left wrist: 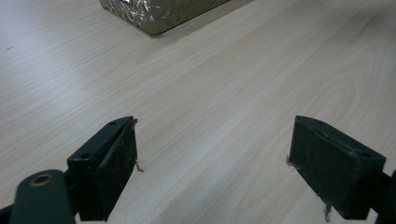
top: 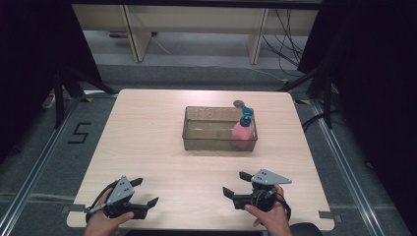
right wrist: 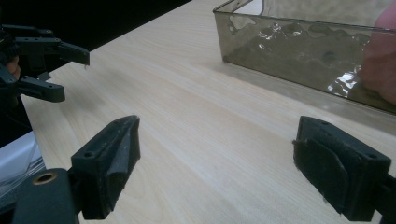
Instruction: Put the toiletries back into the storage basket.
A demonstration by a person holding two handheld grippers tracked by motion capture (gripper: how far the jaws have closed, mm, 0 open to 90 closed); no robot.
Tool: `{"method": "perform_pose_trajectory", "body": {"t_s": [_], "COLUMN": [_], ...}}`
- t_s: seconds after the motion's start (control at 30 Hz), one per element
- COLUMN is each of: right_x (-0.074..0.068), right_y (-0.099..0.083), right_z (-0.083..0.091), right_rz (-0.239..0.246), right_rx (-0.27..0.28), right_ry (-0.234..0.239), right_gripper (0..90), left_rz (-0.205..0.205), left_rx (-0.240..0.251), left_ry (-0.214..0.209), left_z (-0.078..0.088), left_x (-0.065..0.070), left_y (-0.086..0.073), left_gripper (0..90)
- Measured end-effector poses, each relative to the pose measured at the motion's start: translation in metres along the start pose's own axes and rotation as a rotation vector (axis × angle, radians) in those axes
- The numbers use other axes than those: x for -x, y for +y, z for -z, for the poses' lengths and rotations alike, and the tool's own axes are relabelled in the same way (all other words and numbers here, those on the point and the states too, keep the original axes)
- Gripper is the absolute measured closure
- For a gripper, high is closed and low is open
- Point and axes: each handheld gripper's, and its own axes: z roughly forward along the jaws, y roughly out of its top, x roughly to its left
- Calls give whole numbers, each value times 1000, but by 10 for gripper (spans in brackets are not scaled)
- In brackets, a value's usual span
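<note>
Pale wood-grain table (top: 147, 132) sits on grey flooring, with dark curtains to left and right and light furniture legs and loose cables along the far wall. On the floor to the left of the table I read a black "5" marking (top: 79, 132).

Left gripper (top: 142, 192): I hold it at the near left corner, low over the wood, jaws spread wide with nothing between them. In the left gripper view (left wrist: 212, 161) only bare table lies between the black pads (left wrist: 116, 163), and one corner of the tinted bin (left wrist: 154, 16) shows at the far edge.

Centre of table: clear, smoke-tinted plastic bin (top: 196, 140), rectangular, long side across the table. It is well apart from both grippers.

Inside the bin, at its right end: pink bottle (top: 242, 132) with a blue cap (top: 245, 120), standing upright against the right wall. Just behind the bin's far right corner I note a small round blue-and-grey object (top: 240, 103); too small to identify.

Right gripper (top: 237, 184): near right of the table, jaws pointing left, also spread wide and empty. In the right gripper view (right wrist: 215, 163) the bin wall (right wrist: 289, 56) stands near on the far right, a blurred pink shape (right wrist: 380, 65) shows through it, and the left gripper (right wrist: 56, 70) appears at far left, open.
</note>
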Motion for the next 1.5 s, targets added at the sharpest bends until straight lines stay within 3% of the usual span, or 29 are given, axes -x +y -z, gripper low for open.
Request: {"method": "perform_pose_trajectory", "body": {"t_s": [0.07, 0.2, 0.23, 0.27, 0.3, 0.4, 0.43, 0.53, 0.67, 0.7, 0.73, 0.83, 0.9, 0.93, 1.13, 1.2, 1.27, 1.3, 1.4, 1.5], "right_x": [-1, -2, -5, -5, -3, -5, -4, -6, -6, -9, -7, -7, -8, -8, -12, -14, -15, -18, -17, -18], "right_y": [-1, -3, -4, -4, -5, -6, -7, -9, -10, -11, -10, -12, -12, -13, -16, -19, -20, -20, -22, -23], "right_z": [1, 4, 5, 5, 6, 6, 8, 7, 8, 9, 10, 9, 10, 11, 10, 8, 8, 9, 9, 8], "right_rz": [-16, -3, -37, -37, -7, -29, -4, -18, -3, -55, -12, 9, -5, 16, 6, 24, 16, -15, 36, 15], "right_rx": [-2, -1, -5, -5, -10, -9, -13, -19, -40, -48, -55, -53, -73, -70, -79, -83, -85, -97, -78, -91], "right_ry": [4, 1, 8, 8, 5, 3, 4, 5, 4, 4, 3, -7, -10, -13, 4, 0, 8, 20, -2, 10], "right_gripper": [157, 157, 157, 157, 157, 157, 156, 156, 156, 156, 156, 157, 157, 156, 156, 156, 156, 156, 156, 156], "left_rz": [4, 0, 5, 5, -3, -5, -5, -5, -8, -8, -11, -11, -8, -7, -8, -9, -10, -13, -11, -10], "left_rx": [-2, -1, 3, 3, -2, -9, -9, -5, -9, -13, -13, -13, -9, -8, -9, -9, -9, -11, -24, -20], "left_ry": [3, 1, 0, 0, 0, 0, -1, -1, -3, -2, -3, -6, -6, -7, -6, -6, -5, -6, 0, -1], "left_z": [0, 0, -1, -1, -1, 0, 0, -1, -1, -1, -1, -1, -2, -2, -2, -2, -2, -2, -1, -2], "left_x": [0, 0, 0, 0, 0, 0, 1, 0, 1, 1, 1, 1, 1, 1, 0, 0, 0, 0, 1, 1], "left_y": [0, 0, 0, 0, 0, 0, 0, 0, -1, 0, 0, -1, -1, -1, -1, -1, -1, -1, -1, -1], "left_gripper": [148, 148, 148, 148, 148, 148, 148, 148, 148, 148, 148, 148, 148, 148, 148, 148, 148, 148, 148, 148]}}
